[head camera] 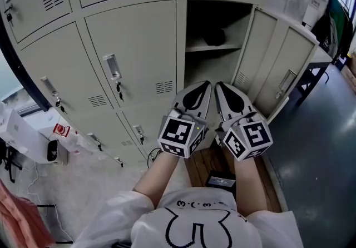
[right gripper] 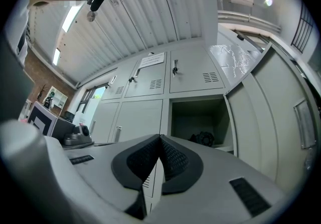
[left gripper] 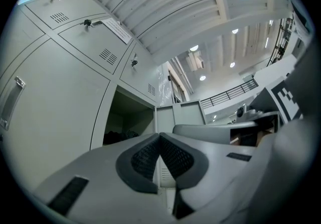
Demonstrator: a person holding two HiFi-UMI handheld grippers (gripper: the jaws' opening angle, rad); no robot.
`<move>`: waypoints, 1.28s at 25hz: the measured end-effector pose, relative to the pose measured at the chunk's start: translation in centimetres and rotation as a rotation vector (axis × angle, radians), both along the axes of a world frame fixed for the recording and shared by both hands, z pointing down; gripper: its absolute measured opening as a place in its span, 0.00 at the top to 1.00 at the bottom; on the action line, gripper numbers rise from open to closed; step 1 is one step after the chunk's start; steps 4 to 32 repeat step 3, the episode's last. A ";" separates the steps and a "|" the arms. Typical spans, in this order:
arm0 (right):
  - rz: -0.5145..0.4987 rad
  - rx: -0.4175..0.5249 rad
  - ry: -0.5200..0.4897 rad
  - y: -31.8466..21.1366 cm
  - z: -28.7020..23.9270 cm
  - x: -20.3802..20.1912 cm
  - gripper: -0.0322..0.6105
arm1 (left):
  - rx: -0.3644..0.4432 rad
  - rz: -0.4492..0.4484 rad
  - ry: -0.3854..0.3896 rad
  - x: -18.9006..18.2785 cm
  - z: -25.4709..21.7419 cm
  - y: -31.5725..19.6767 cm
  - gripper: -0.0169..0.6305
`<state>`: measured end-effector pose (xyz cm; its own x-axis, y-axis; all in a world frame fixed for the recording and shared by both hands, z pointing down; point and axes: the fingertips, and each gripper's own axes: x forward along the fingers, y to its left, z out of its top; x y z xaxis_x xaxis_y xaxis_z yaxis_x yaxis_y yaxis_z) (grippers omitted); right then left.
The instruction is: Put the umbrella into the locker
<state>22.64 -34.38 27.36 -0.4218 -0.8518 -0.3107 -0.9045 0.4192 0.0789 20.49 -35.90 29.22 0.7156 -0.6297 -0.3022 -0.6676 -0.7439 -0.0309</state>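
Note:
One locker (head camera: pixel 217 24) in the grey bank stands open, its door (head camera: pixel 275 66) swung out to the right. On its shelf lies a dark folded umbrella (head camera: pixel 214 36), also visible as a dark bundle in the right gripper view (right gripper: pixel 203 138) and in the left gripper view (left gripper: pixel 119 135). My left gripper (head camera: pixel 206 83) and right gripper (head camera: pixel 218 85) are side by side below the opening, pointing at the lockers. Both are shut with nothing between the pads, as the left gripper (left gripper: pixel 159 135) and right gripper (right gripper: pixel 160 137) show in their own views. Neither touches the umbrella.
Closed locker doors with keys (head camera: pixel 117 83) fill the left. White boxes (head camera: pixel 22 135) sit on the floor at far left. A black device (head camera: pixel 221 179) lies on wooden boards by the person's arms. A desk frame (head camera: pixel 311 72) stands beyond the open door.

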 end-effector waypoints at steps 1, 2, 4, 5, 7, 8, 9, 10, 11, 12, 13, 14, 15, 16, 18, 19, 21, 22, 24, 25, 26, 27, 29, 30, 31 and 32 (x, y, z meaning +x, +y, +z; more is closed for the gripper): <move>0.001 -0.001 0.001 0.0 0.0 0.0 0.97 | 0.003 0.001 0.000 0.0 -0.1 0.1 0.97; 0.001 -0.003 0.002 0.0 0.1 -0.1 0.97 | 0.005 0.001 0.001 0.0 -0.1 0.1 0.97; 0.002 -0.004 0.003 0.0 0.1 -0.1 0.97 | 0.007 0.002 0.001 0.0 -0.2 0.2 0.97; 0.002 -0.004 0.003 0.0 0.1 -0.1 0.97 | 0.007 0.002 0.001 0.0 -0.2 0.2 0.97; 0.002 -0.004 0.003 0.0 0.1 -0.1 0.97 | 0.007 0.002 0.001 0.0 -0.2 0.2 0.97; 0.002 -0.004 0.003 0.0 0.1 -0.1 0.97 | 0.007 0.002 0.001 0.0 -0.2 0.2 0.97; 0.002 -0.004 0.003 0.0 0.1 -0.1 0.97 | 0.007 0.002 0.001 0.0 -0.2 0.2 0.97; 0.002 -0.004 0.003 0.0 0.1 -0.1 0.97 | 0.007 0.002 0.001 0.0 -0.2 0.2 0.97; 0.002 -0.004 0.003 0.0 0.1 -0.1 0.97 | 0.007 0.002 0.001 0.0 -0.2 0.2 0.97; 0.002 -0.004 0.003 0.0 0.1 -0.1 0.97 | 0.007 0.002 0.001 0.0 -0.2 0.2 0.97; 0.002 -0.004 0.003 0.0 0.1 -0.1 0.97 | 0.007 0.002 0.001 0.0 -0.2 0.2 0.97; 0.002 -0.004 0.003 0.0 0.1 -0.1 0.97 | 0.007 0.002 0.001 0.0 -0.2 0.2 0.97; 0.002 -0.004 0.003 0.0 0.1 -0.1 0.97 | 0.007 0.002 0.001 0.0 -0.2 0.2 0.97; 0.002 -0.004 0.003 0.0 0.1 -0.1 0.97 | 0.007 0.002 0.001 0.0 -0.2 0.2 0.97; 0.002 -0.004 0.003 0.0 0.1 -0.1 0.97 | 0.007 0.002 0.001 0.0 -0.2 0.2 0.97; 0.002 -0.004 0.003 0.0 0.1 -0.1 0.97 | 0.007 0.002 0.001 0.0 -0.2 0.2 0.97; 0.002 -0.004 0.003 0.0 0.1 -0.1 0.97 | 0.007 0.002 0.001 0.0 -0.2 0.2 0.97; 0.002 -0.004 0.003 0.0 0.1 -0.1 0.97 | 0.007 0.002 0.001 0.0 -0.2 0.2 0.97; 0.002 -0.004 0.003 0.0 0.1 -0.1 0.97 | 0.007 0.002 0.001 0.0 -0.2 0.2 0.97; 0.002 -0.004 0.003 0.0 0.1 -0.1 0.97 | 0.007 0.002 0.001 0.0 -0.2 0.2 0.97; 0.002 -0.004 0.003 0.0 0.1 -0.1 0.97 | 0.007 0.002 0.001 0.0 -0.2 0.2 0.97; 0.002 -0.004 0.003 0.0 0.1 -0.1 0.97 | 0.007 0.002 0.001 0.0 -0.2 0.2 0.97; 0.002 -0.004 0.003 0.0 0.1 -0.1 0.97 | 0.007 0.002 0.001 0.0 -0.2 0.2 0.97; 0.002 -0.004 0.003 0.0 0.1 -0.1 0.97 | 0.007 0.002 0.001 0.0 -0.2 0.2 0.97; 0.002 -0.004 0.003 0.0 0.1 -0.1 0.97 | 0.007 0.002 0.001 0.0 -0.2 0.2 0.97; 0.002 -0.004 0.003 0.0 0.1 -0.1 0.97 | 0.007 0.002 0.001 0.0 -0.2 0.2 0.97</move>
